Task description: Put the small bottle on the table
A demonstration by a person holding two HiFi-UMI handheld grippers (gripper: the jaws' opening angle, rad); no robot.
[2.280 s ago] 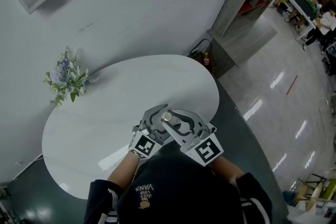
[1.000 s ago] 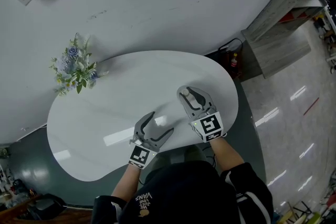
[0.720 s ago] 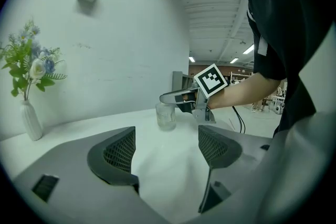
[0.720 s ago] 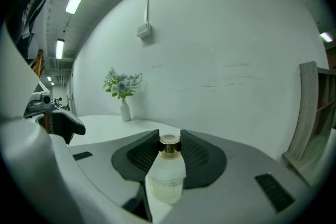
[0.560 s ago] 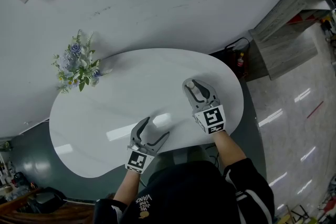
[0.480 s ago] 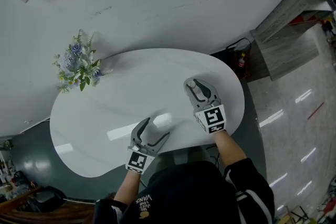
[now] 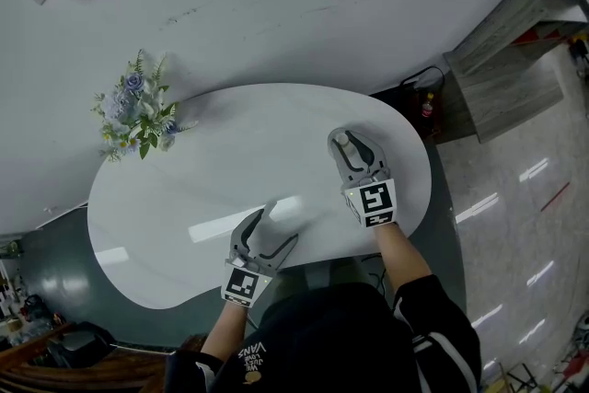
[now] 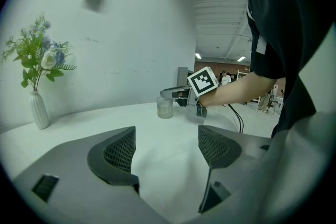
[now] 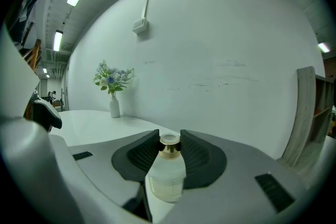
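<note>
Hides most of the small bottle (image 7: 341, 141) beneath the right gripper (image 7: 346, 143) in the head view; cannot confirm base contact with the table (image 7: 184, 189). Clamps the bottle's neck between near-closed jaws, upright, over the table's right end. Holds the left gripper (image 7: 276, 230) spread wide, empty. Sits marginally further right than half a second earlier

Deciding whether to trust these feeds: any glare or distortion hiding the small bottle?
Head view: glare streaks the table, away from the small bottle; right gripper view: fisheye bending, dark corners, bottle sharp; left gripper view: same bending, bottle small but clear.
</note>
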